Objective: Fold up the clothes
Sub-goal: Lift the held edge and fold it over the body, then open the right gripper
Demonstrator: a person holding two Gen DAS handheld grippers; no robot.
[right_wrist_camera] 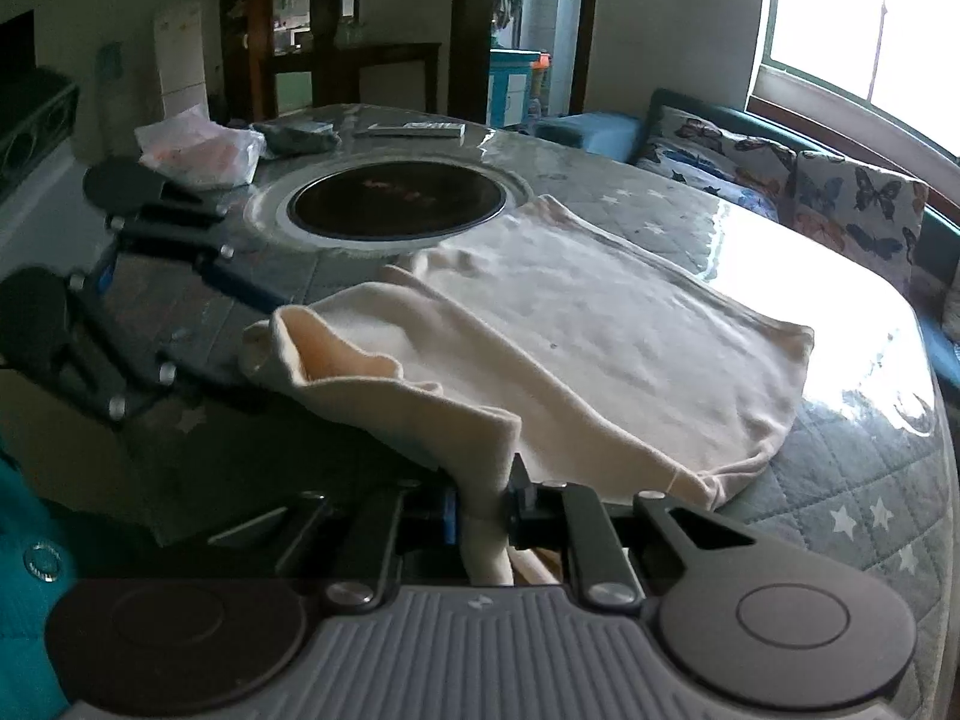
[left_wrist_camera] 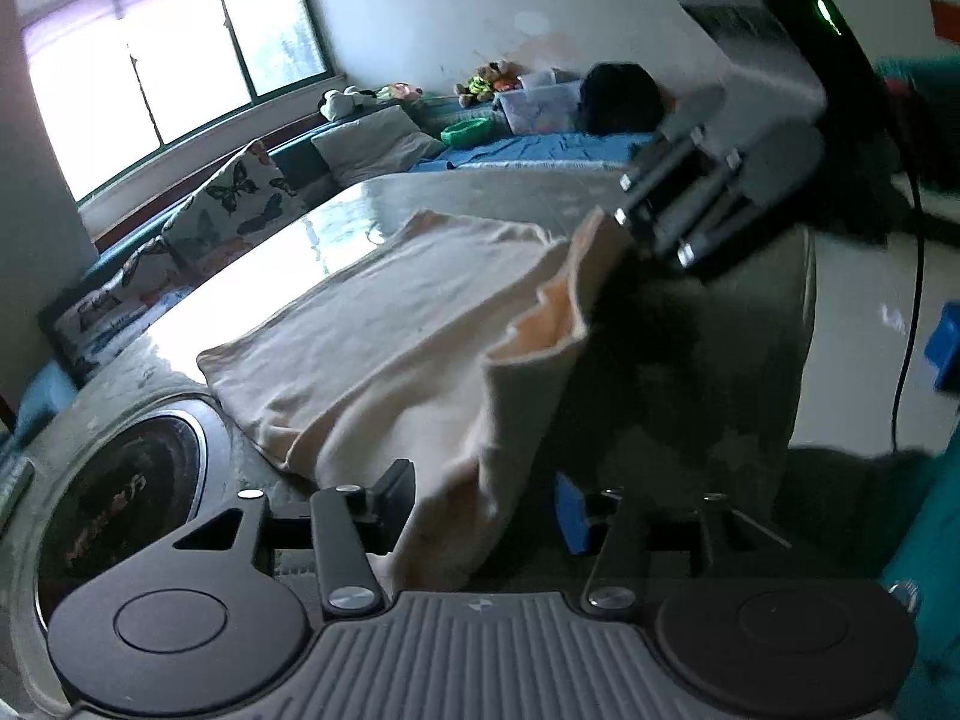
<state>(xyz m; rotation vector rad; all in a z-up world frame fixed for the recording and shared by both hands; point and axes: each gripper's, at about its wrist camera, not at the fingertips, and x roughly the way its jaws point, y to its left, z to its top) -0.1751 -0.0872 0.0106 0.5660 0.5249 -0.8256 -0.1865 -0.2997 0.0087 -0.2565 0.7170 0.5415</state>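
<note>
A cream garment [right_wrist_camera: 600,324] lies spread on the table [right_wrist_camera: 852,480], its near edge lifted into a loose fold. In the right wrist view my right gripper [right_wrist_camera: 486,507] is shut on a bunched corner of that edge. My left gripper [right_wrist_camera: 240,330] comes in from the left and holds the other end of the lifted edge. In the left wrist view the garment [left_wrist_camera: 390,324] runs down between the fingers of my left gripper [left_wrist_camera: 474,510], which pinch it. The right gripper [left_wrist_camera: 636,240] holds the raised edge at upper right.
A round black hob [right_wrist_camera: 396,198] is set into the table just beyond the garment. A plastic bag [right_wrist_camera: 198,150] and a flat white item [right_wrist_camera: 414,131] lie at the far end. A sofa with butterfly cushions [right_wrist_camera: 840,204] lines the window side. A teal sleeve [right_wrist_camera: 24,540] is at lower left.
</note>
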